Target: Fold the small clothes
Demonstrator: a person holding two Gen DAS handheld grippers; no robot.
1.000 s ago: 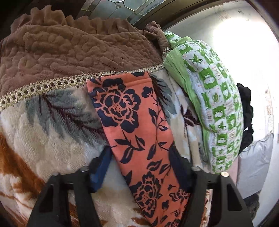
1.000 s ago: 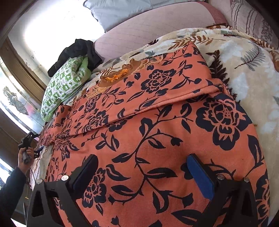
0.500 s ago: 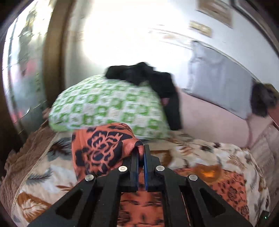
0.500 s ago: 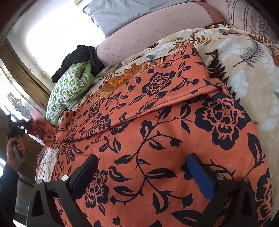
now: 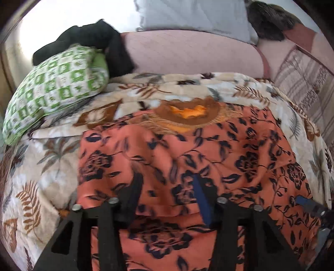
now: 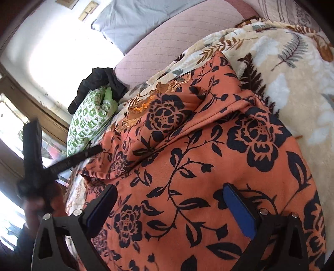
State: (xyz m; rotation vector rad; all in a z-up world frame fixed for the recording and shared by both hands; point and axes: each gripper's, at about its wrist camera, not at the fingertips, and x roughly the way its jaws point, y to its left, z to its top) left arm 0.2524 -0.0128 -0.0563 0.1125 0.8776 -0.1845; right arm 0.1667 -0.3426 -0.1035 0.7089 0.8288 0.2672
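Observation:
An orange garment with black flowers [image 5: 187, 158] lies spread on the leaf-print blanket [image 5: 41, 162], its left side folded in over the middle. Its brown and gold neck patch [image 5: 187, 114] is at the far end. My left gripper [image 5: 167, 193] is open just above the folded cloth and holds nothing. My right gripper [image 6: 167, 208] is open and empty, low over the garment [image 6: 208, 156] near its near edge. The left gripper [image 6: 62, 162] also shows in the right wrist view, at the left.
A green and white pillow [image 5: 52, 89] lies at the far left with a black garment [image 5: 87, 39] behind it. A pink quilted headboard [image 5: 187, 52] and a grey pillow [image 5: 194, 14] stand at the back. A striped cover [image 5: 302, 83] is at the right.
My left gripper closed on the garment's left edge, carried it right over the middle, and has now opened and let it go. My right gripper has barely moved.

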